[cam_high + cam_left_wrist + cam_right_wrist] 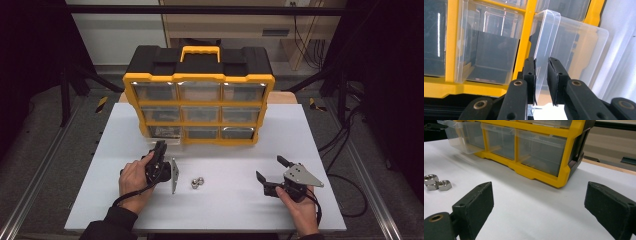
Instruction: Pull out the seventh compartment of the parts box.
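Left gripper view: the left tool (541,65) has its jaws nearly closed around the front wall of the clear drawer (554,50), pulled partway out of the yellow organizer's (198,102) bottom-left slot. Near that organizer, the right tool (272,172) rests wide open, holding nothing.

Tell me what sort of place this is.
Likely a lab or workshop bench set up for recording. A yellow-and-black parts organizer with clear drawers stands on a white tabletop, steel hex nuts lie loose, cables trail over the floor, and a dark metal frame surrounds the table.
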The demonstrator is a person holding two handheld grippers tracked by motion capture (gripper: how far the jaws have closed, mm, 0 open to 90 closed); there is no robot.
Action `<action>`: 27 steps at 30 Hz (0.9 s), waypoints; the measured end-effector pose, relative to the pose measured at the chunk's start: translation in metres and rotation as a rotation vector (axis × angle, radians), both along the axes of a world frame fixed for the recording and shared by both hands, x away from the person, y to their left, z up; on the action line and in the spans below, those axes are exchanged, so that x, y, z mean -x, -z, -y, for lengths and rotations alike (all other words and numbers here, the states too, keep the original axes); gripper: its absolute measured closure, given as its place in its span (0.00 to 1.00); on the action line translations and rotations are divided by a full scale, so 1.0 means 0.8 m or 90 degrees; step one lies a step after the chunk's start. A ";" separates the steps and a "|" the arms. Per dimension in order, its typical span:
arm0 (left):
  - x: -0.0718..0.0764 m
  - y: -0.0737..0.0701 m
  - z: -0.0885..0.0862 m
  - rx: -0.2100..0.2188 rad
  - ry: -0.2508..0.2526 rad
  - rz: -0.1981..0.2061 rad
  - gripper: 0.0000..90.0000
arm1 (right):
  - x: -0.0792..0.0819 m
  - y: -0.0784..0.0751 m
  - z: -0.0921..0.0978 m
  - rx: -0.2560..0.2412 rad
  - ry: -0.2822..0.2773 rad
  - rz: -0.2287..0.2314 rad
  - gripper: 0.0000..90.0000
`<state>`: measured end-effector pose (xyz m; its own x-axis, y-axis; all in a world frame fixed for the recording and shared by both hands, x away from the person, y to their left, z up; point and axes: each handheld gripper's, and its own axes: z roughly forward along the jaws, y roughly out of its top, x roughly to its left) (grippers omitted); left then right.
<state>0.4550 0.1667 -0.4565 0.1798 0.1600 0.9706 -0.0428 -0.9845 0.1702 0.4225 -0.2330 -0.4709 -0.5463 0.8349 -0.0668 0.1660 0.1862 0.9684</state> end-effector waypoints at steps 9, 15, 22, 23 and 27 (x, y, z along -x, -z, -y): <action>0.007 0.000 -0.001 0.007 0.001 0.000 0.85 | 0.000 0.000 -0.001 0.002 -0.004 0.001 0.10; 0.010 0.000 -0.001 0.008 0.000 -0.001 0.85 | 0.000 0.001 -0.002 0.005 -0.005 0.002 0.10; 0.017 0.000 -0.001 0.006 0.000 0.002 0.85 | 0.000 0.000 -0.001 0.004 -0.005 0.001 0.10; 0.017 0.000 -0.001 0.007 0.000 0.003 0.85 | 0.000 0.000 -0.001 0.004 -0.005 0.001 0.10; 0.020 0.001 0.000 0.011 0.002 0.006 0.85 | 0.000 0.000 -0.001 0.002 -0.004 0.000 0.10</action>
